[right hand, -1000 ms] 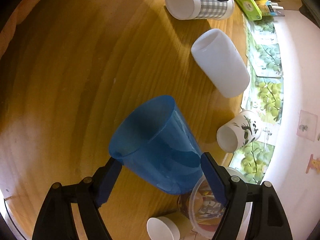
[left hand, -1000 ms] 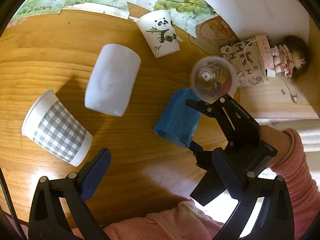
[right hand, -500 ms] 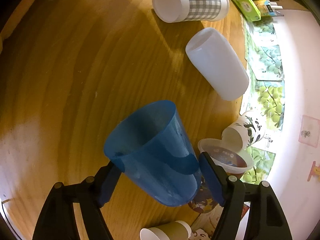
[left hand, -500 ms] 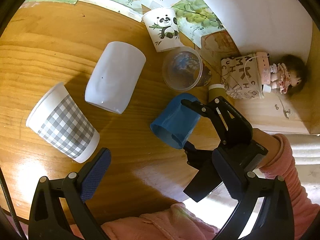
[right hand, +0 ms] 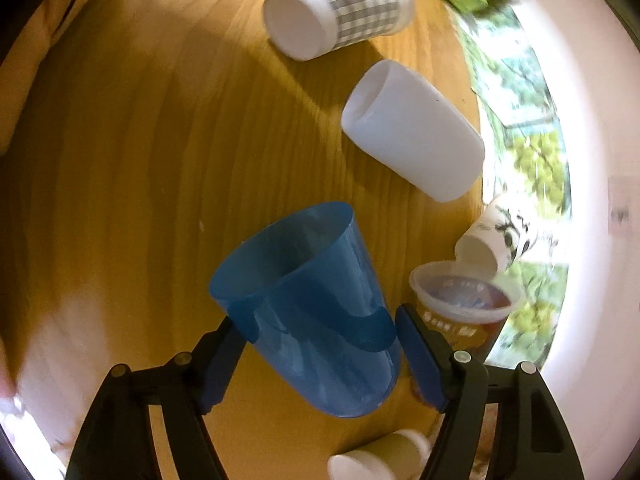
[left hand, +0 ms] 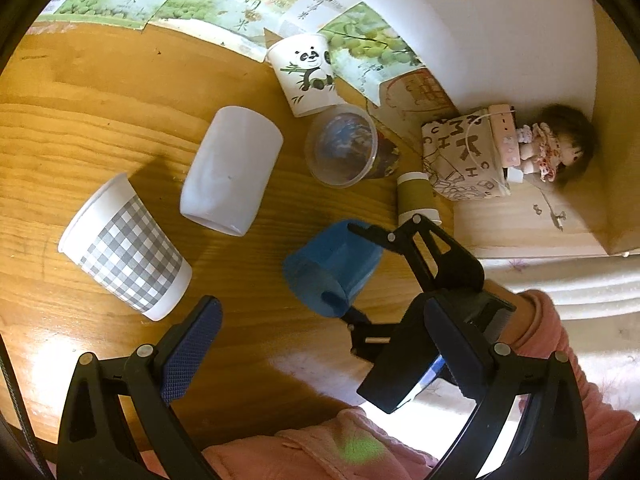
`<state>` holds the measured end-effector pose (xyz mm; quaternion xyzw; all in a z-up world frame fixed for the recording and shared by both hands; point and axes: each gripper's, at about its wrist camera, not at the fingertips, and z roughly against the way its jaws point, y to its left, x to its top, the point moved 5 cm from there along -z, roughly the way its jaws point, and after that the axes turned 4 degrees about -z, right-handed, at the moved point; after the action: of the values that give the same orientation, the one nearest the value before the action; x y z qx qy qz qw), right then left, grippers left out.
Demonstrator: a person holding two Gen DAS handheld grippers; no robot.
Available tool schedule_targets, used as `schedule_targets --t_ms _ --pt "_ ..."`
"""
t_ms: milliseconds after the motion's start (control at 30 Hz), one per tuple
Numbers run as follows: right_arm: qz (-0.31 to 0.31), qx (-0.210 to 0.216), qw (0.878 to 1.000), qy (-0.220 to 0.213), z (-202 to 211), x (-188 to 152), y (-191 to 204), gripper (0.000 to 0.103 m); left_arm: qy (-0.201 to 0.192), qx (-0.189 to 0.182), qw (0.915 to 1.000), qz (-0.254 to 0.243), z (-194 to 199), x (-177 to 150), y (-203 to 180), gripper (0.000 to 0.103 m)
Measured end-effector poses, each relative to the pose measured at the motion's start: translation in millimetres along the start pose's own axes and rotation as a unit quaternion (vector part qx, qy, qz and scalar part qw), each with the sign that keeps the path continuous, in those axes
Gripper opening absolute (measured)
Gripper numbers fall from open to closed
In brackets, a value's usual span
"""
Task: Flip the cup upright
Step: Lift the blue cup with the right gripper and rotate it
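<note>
My right gripper (right hand: 320,348) is shut on a blue translucent cup (right hand: 316,312) and holds it tilted above the wooden table (right hand: 140,160), mouth pointing away and up-left. The left wrist view shows the same blue cup (left hand: 332,268) between the right gripper's fingers (left hand: 404,240), off the table. My left gripper (left hand: 320,344) is open and empty, hovering above the table's near side. A white cup (left hand: 230,170), a grey checked cup (left hand: 126,248) and a panda cup (left hand: 308,74) lie on their sides.
A clear lidded tub (left hand: 342,146) stands upright by the panda cup. A small brown paper cup (left hand: 416,198) lies on its side near a printed box (left hand: 464,156) and a doll (left hand: 556,148). Grape posters (left hand: 224,4) line the wall edge.
The right gripper has tipped the blue cup further and pulled it toward the near side. The clear tub now stands upright on the table. The left gripper has drawn back slightly.
</note>
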<state>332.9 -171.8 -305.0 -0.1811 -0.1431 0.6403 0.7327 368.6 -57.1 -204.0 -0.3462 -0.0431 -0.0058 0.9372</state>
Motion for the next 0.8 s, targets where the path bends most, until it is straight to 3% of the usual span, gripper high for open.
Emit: schedule_targets --t_ms 200,333,500,700,800 --pt "-0.123 0.045 0.991 -0.004 18 1 -4 0.074 -0.014 -0.003 0.9998 -0.017 9 -7 -7 0.101" --pt "-0.214 0.064 0.975 -0.005 32 0 -2 0.073 -0.023 -0.002 0.9993 -0.029 15 -14 -12 0.101" --pt "-0.328 0.107 0.939 -0.006 46 -2 -9 0.072 -0.032 0.000 0.9987 -0.040 22 -25 -17 0.101" --pt "-0.419 0.167 0.892 -0.018 63 -4 -2 0.071 -0.040 0.003 0.9979 -0.051 29 -39 -23 0.101" --pt "-0.464 0.202 0.862 -0.022 67 -5 -1 0.071 -0.042 0.006 0.9976 -0.055 31 -46 -23 0.101"
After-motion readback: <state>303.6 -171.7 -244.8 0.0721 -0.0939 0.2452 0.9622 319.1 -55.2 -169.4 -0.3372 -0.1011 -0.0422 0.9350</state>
